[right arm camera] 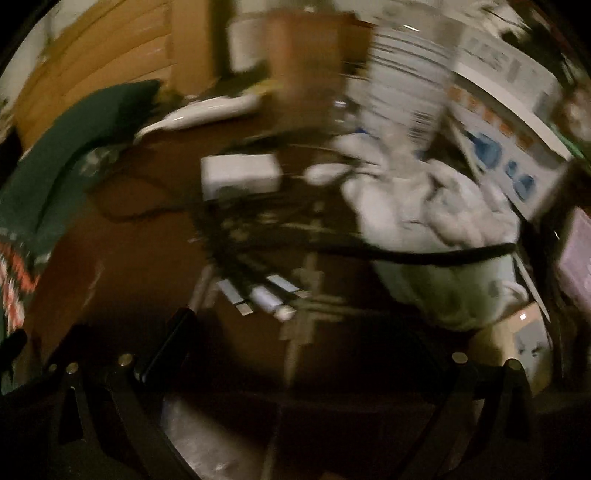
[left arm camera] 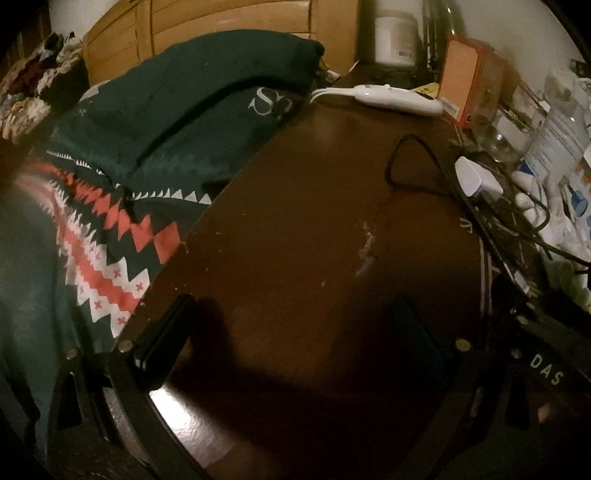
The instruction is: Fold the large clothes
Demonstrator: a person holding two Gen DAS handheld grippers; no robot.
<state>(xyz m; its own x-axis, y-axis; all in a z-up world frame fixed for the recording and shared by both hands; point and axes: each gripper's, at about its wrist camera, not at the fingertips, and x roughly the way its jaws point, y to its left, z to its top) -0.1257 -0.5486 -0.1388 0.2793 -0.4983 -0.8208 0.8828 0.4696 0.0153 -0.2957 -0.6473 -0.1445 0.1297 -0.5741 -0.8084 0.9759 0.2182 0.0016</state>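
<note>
A dark green sweater (left arm camera: 155, 122) with a red and white zigzag band lies to the left of the dark brown table (left arm camera: 295, 221), and its patterned part rests against the table's left edge. My left gripper (left arm camera: 291, 325) hovers low over the bare tabletop, open, with nothing between its fingers (left arm camera: 162, 332). The right wrist view is blurred by motion. There the same sweater (right arm camera: 66, 147) shows at the far left. My right gripper (right arm camera: 303, 350) stands open over the cluttered right part of the table and holds nothing. Its right finger is lost in shadow.
A white handheld controller (left arm camera: 384, 96), an orange box (left arm camera: 465, 74) and a white jar (left arm camera: 395, 33) sit at the table's far end. Black cables and a white plug (left arm camera: 476, 177) crowd the right side. White crumpled material (right arm camera: 424, 206) lies further right. Wooden drawers (left arm camera: 221, 26) stand behind.
</note>
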